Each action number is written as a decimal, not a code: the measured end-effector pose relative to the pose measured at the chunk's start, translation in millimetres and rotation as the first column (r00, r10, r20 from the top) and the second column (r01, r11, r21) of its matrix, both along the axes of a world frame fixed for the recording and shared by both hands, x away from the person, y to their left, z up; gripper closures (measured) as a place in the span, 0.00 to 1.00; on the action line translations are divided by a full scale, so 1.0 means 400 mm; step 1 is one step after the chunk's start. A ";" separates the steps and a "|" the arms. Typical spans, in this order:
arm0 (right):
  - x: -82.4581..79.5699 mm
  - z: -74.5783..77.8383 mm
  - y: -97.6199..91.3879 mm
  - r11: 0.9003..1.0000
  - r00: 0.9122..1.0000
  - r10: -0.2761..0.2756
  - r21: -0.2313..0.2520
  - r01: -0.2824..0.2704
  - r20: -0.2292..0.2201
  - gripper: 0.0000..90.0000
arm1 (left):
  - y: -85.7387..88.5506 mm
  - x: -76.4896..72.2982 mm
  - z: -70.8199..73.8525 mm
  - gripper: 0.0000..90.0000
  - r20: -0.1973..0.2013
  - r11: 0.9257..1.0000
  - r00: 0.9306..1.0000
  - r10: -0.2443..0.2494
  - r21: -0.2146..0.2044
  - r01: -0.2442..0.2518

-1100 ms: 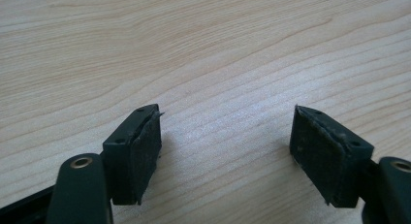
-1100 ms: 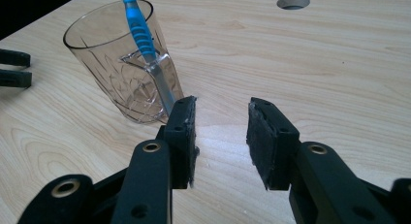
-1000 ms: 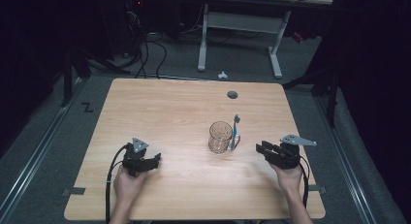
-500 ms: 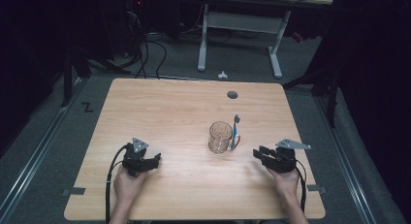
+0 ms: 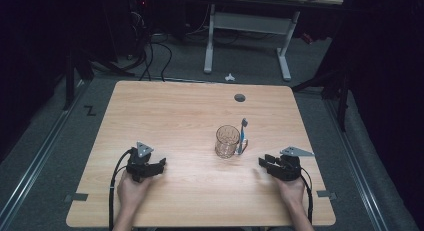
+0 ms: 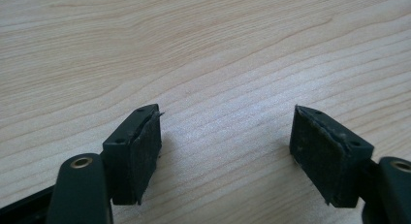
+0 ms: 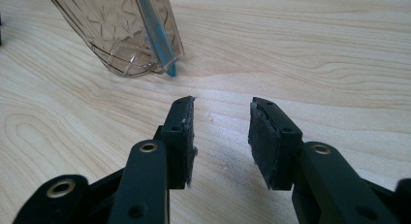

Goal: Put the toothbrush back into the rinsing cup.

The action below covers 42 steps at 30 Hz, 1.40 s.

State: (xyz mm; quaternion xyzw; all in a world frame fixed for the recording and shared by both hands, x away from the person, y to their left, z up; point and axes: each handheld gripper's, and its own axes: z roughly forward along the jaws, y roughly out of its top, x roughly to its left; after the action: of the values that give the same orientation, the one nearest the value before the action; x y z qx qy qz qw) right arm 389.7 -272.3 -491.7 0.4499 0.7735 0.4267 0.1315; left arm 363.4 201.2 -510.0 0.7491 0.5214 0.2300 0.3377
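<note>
A clear patterned glass mug stands upright on the wooden table, right of centre, with a blue toothbrush leaning against its right side, bristles up. My right gripper rests low at the front right, jaws pointing left toward the mug and a short way from it. In the right gripper view the mug and toothbrush lie just beyond the open right gripper, which holds nothing. My left gripper sits at the front left, and the left gripper view shows the left gripper open over bare wood.
A dark round cable hole sits near the table's far edge. Beyond the table stand a white-legged desk and floor cables, and a small white object lies on the floor. Metal rails run along both sides of the table.
My right gripper has sunk toward the tabletop and drifted slightly left, closer to the mug. The left gripper, mug and toothbrush have not moved.
</note>
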 end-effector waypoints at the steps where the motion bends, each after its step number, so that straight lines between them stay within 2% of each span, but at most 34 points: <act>1: 0.001 -0.004 0.003 1.000 1.000 0.001 -0.006 -0.001 -0.001 0.68 | 0.000 0.000 0.000 0.31 0.000 1.000 1.000 0.000 0.000 0.000; 7: 0.000 -0.030 0.025 0.999 1.000 0.012 -0.044 -0.013 -0.020 0.68 | 0.000 0.000 0.000 0.31 0.000 1.000 1.000 -0.001 0.000 0.001; 14: -0.003 -0.029 0.034 0.997 1.000 0.008 -0.080 -0.008 -0.005 0.68 | 0.000 0.000 0.000 0.31 0.001 1.000 1.000 -0.001 -0.001 0.001; 18: -0.003 -0.030 0.045 0.993 1.000 0.018 -0.120 -0.018 0.002 0.64 | -0.001 0.000 0.000 0.31 0.001 1.000 1.000 -0.003 -0.001 0.003; 22: 0.001 -0.030 0.048 0.993 1.000 0.020 -0.119 -0.020 0.000 0.59 | -0.001 0.000 0.000 0.31 0.002 1.000 1.000 -0.006 -0.001 0.006; 24: -0.002 -0.030 0.054 0.990 1.000 0.025 -0.139 -0.024 0.010 0.55 | -0.001 0.000 0.000 0.31 0.002 1.000 1.000 -0.006 -0.002 0.006; 28: -0.011 -0.031 0.072 0.976 0.998 0.046 -0.214 -0.035 0.046 0.50 | 0.000 0.000 0.000 0.31 0.001 1.000 1.000 -0.005 -0.002 0.005; 35: -0.012 -0.031 0.075 0.976 0.999 0.014 -0.216 -0.004 0.043 0.46 | 0.000 0.001 0.000 0.31 0.001 1.000 1.000 -0.002 -0.004 0.002; 42: -0.013 -0.032 0.075 0.976 0.999 0.021 -0.219 -0.011 0.044 0.45 | 0.000 0.000 0.000 0.31 0.001 1.000 1.000 -0.001 -0.005 0.001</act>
State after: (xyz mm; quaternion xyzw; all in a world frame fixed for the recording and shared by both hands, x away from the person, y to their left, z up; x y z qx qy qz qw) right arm 384.3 -242.1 -504.4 0.4167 0.8160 0.3502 0.1945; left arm 363.6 201.2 -510.2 0.7484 0.5215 0.2291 0.3399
